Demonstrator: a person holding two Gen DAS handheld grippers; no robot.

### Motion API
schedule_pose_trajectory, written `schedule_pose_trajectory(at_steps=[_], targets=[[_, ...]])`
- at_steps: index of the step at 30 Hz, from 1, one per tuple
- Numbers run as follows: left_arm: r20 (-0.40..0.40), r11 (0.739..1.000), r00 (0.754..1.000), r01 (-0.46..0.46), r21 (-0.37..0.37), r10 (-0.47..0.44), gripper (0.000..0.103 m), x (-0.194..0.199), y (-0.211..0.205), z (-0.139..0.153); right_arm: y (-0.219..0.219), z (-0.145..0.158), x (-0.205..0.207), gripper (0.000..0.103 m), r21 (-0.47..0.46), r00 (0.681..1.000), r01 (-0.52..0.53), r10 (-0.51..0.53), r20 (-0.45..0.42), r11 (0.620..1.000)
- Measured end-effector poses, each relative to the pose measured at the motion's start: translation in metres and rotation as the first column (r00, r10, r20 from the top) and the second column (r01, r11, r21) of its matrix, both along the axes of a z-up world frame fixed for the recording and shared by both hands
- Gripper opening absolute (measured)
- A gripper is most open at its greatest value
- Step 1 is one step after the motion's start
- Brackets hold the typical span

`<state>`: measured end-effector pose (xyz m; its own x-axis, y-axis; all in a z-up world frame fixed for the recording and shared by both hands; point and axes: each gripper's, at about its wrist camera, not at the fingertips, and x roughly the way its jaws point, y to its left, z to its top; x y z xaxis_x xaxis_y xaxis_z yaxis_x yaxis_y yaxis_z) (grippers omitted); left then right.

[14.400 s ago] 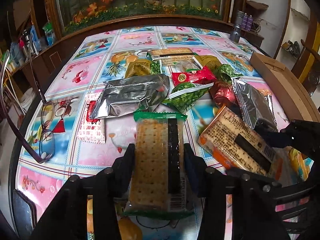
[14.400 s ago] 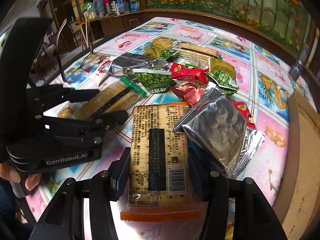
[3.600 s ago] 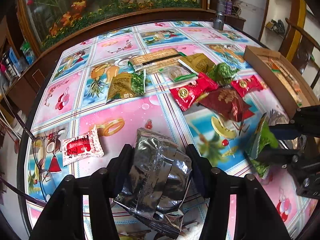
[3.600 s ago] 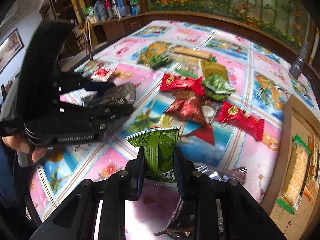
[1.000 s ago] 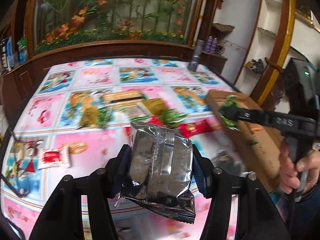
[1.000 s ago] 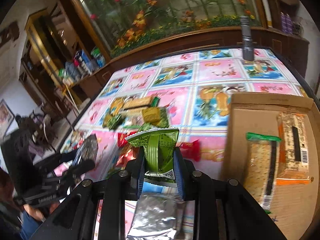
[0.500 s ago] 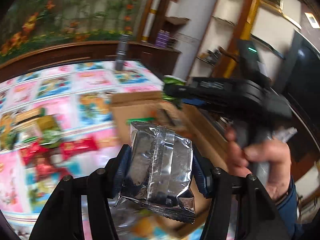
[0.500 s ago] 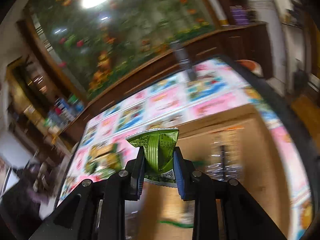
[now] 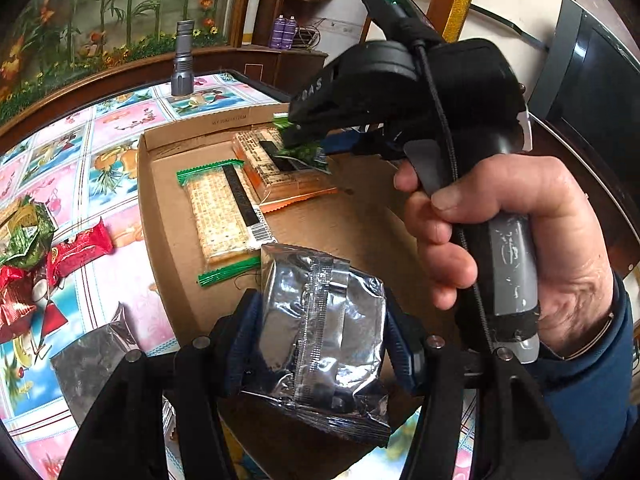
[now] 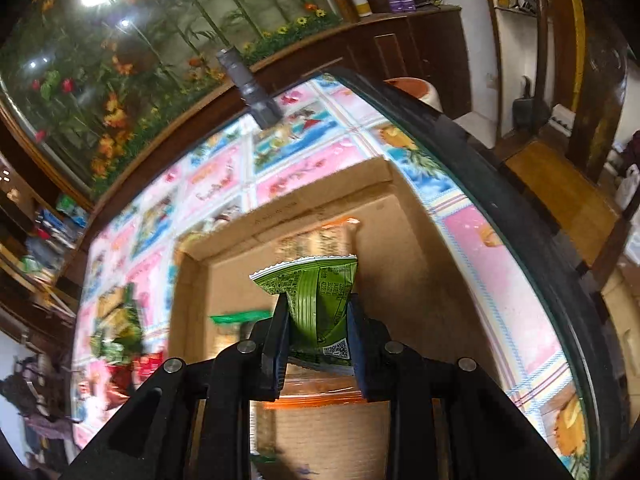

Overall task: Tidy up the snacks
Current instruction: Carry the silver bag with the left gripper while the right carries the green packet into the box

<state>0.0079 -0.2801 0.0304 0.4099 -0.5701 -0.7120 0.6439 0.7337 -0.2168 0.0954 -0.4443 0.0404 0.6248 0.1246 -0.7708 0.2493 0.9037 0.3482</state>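
Left gripper (image 9: 322,344) clamped on crinkled silver foil snack pouch (image 9: 322,332), held above near edge of shallow brown cardboard box (image 9: 360,224). Right gripper (image 10: 318,338) pinching green printed snack packet (image 10: 316,296) over same box. Inside box: green-ended cracker pack (image 9: 224,208) beside orange-ended cracker pack (image 9: 280,168). Red wrappers (image 9: 76,248) on floral tablecloth (image 9: 120,120).

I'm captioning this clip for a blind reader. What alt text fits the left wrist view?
The left gripper clamps a silver foil snack pack above a shallow cardboard box already holding two cracker packs. To the right, a hand holds the right gripper, which grips a green packet over the box.
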Motion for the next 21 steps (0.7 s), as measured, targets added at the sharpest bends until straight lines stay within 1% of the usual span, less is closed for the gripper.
schedule_pose_trajectory(at_steps=[2,6,10,15,18,20,21], targets=[[0.004,1.000,1.000,0.000,0.002,0.000,0.058,0.000,0.000,0.000,-0.003,-0.003,-0.003,0.028,-0.028,1.000,0.023,-0.023,-0.011,0.999],[0.005,1.000,1.000,-0.002,-0.005,0.002,0.058,-0.002,0.003,0.002,-0.004,-0.004,-0.003,0.029,-0.041,0.999,0.029,-0.029,-0.019,0.999],[0.005,1.000,1.000,-0.004,-0.009,0.004,0.058,-0.002,0.003,0.001,-0.004,-0.003,-0.003,0.029,-0.033,0.999,0.034,-0.035,-0.021,0.999],[0.006,1.000,1.000,-0.007,-0.012,0.007,0.061,0.000,0.003,0.002,-0.007,-0.002,-0.004,0.030,-0.020,0.998,0.055,-0.055,-0.023,0.998],[-0.001,0.999,1.000,-0.021,-0.037,0.021,0.064,0.001,0.007,0.004,-0.007,0.002,-0.006,0.035,-0.031,0.997,0.071,-0.072,-0.011,0.997],[-0.005,0.998,1.000,-0.028,-0.057,0.028,0.065,0.003,0.011,0.007,-0.009,0.005,-0.008,0.041,-0.040,0.996,0.089,-0.089,-0.005,0.995],[-0.004,0.997,0.999,-0.033,-0.065,0.033,0.065,0.004,0.012,0.008,-0.010,0.006,-0.009,0.042,-0.041,0.995,0.099,-0.099,0.001,0.994]])
